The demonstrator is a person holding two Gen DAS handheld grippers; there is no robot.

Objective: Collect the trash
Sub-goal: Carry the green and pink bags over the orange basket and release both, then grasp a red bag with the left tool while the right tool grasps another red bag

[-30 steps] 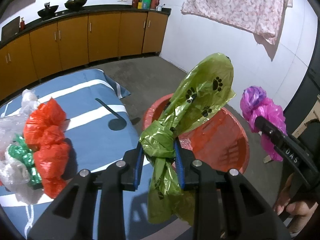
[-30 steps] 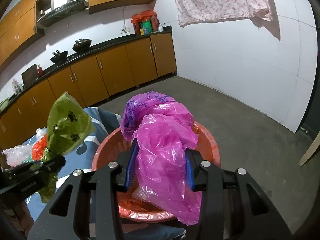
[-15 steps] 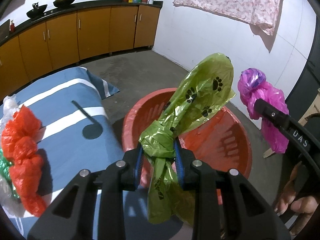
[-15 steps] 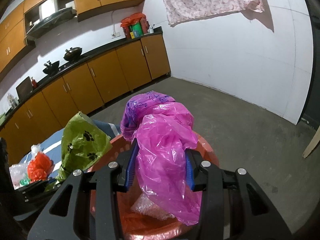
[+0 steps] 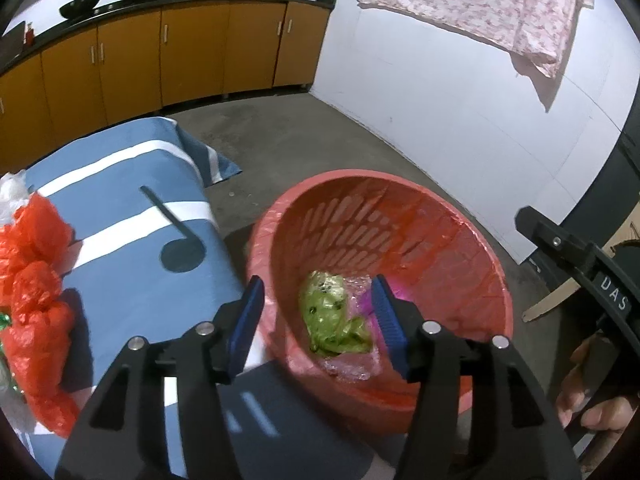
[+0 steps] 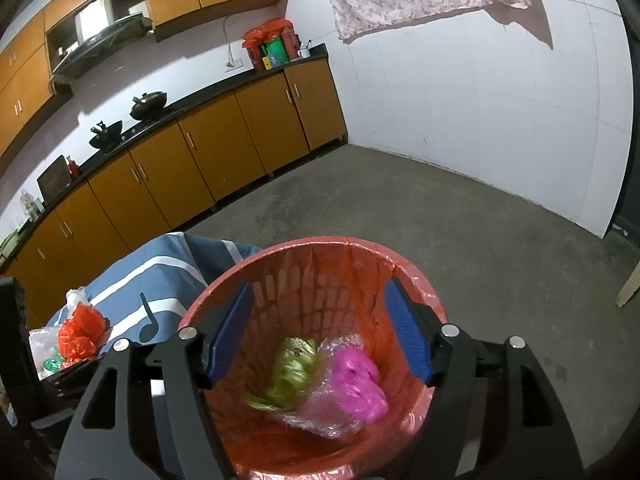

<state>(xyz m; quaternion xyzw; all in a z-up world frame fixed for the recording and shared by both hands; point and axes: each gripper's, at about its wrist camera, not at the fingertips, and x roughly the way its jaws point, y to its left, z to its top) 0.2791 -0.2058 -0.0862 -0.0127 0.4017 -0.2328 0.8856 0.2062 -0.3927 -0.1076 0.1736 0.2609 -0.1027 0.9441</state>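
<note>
A red slatted basket (image 5: 472, 240) (image 6: 248, 280) with a plastic liner stands on the floor beside the table. Inside lie a green paw-print bag (image 5: 332, 316) (image 6: 292, 372), a pink bag (image 6: 356, 384) and a clear wrap (image 6: 320, 416). My left gripper (image 5: 318, 320) is open and empty above the basket's near rim. My right gripper (image 6: 320, 332) is open and empty over the basket; its body shows at the right of the left wrist view (image 5: 580, 272). Red bags (image 5: 36, 280) (image 6: 80, 336), green scraps and clear plastic lie on the table's left side.
The table has a blue striped cloth (image 5: 132, 216) (image 6: 160, 280) with a music-note print. Orange cabinets (image 5: 160, 60) (image 6: 200, 160) with woks on the counter line the back wall. A floral cloth (image 5: 480, 4) hangs on the white wall. The floor is bare concrete (image 6: 400, 208).
Both grippers opened: the green bag and the pink bag dropped into the red basket. Both grippers now sit closer over the basket.
</note>
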